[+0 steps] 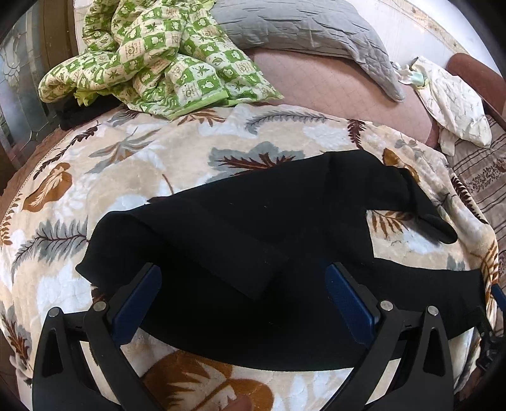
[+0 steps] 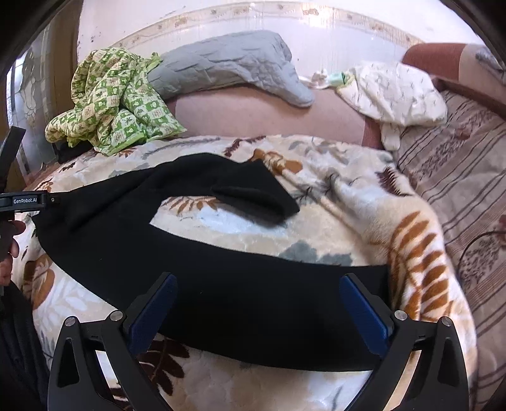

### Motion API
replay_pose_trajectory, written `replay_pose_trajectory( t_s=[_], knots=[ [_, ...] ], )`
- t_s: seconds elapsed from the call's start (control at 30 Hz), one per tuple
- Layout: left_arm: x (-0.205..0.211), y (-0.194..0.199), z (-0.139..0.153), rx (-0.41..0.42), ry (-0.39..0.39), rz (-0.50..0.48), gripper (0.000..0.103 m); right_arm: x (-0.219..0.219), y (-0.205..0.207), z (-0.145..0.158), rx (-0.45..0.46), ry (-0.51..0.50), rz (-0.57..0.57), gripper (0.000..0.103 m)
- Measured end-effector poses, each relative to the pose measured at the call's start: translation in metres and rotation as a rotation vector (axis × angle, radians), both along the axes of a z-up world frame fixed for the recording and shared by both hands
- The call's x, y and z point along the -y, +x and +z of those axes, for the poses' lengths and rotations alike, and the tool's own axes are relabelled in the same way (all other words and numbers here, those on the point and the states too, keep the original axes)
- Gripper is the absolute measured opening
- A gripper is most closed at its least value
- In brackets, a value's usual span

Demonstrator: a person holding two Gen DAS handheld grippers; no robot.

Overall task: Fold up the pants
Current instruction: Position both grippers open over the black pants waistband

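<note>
Black pants [image 1: 253, 221] lie spread on a leaf-patterned blanket [image 1: 95, 189], with the waist end bunched at the left and two legs running right, one far and one near. My left gripper [image 1: 243, 272] is open just above the near left part of the pants, holding nothing. In the right wrist view the pants [image 2: 221, 284] lie with the near leg across the front. My right gripper [image 2: 257, 281] is open over that near leg, empty. The far leg's cuff [image 2: 268, 202] curls up.
A green checked quilt [image 1: 151, 53] and a grey pillow [image 1: 300, 28] lie at the back. A white patterned cloth [image 2: 401, 91] lies at the back right. A striped bedspread [image 2: 458, 177] is to the right. The other gripper's body [image 2: 25, 200] shows at the left edge.
</note>
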State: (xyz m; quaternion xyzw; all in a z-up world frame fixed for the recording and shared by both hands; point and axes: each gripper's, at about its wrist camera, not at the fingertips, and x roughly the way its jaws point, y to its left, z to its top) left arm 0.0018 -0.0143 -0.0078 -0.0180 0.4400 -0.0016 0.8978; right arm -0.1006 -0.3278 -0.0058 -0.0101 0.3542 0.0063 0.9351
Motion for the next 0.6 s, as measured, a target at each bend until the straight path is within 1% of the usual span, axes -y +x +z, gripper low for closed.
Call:
replay_pose_trajectory(
  t_s=[0.13,0.23,0.37,0.5,0.57,0.6],
  knots=[
    [-0.001,-0.001,0.000,-0.013,0.019,0.015,0.103,0.007,-0.004,0.007,0.026,0.023,-0.014,0.102],
    [0.002,-0.001,-0.001,-0.024,0.025,-0.001,0.103,0.013,-0.005,0.007,0.029,0.037,-0.033,0.102],
    [0.002,0.000,-0.001,-0.031,0.014,-0.007,0.103,0.018,-0.006,0.008,0.038,0.048,-0.054,0.102],
    [-0.001,0.000,0.000,-0.029,-0.020,-0.004,0.103,0.020,-0.009,0.011,0.055,0.053,-0.057,0.102],
    [-0.001,-0.001,0.002,-0.024,-0.074,-0.033,0.103,0.021,-0.010,0.012,0.058,0.054,-0.058,0.102],
    [0.000,0.000,0.002,-0.028,-0.113,-0.055,0.103,0.021,-0.010,0.013,0.058,0.053,-0.058,0.102]
  ],
)
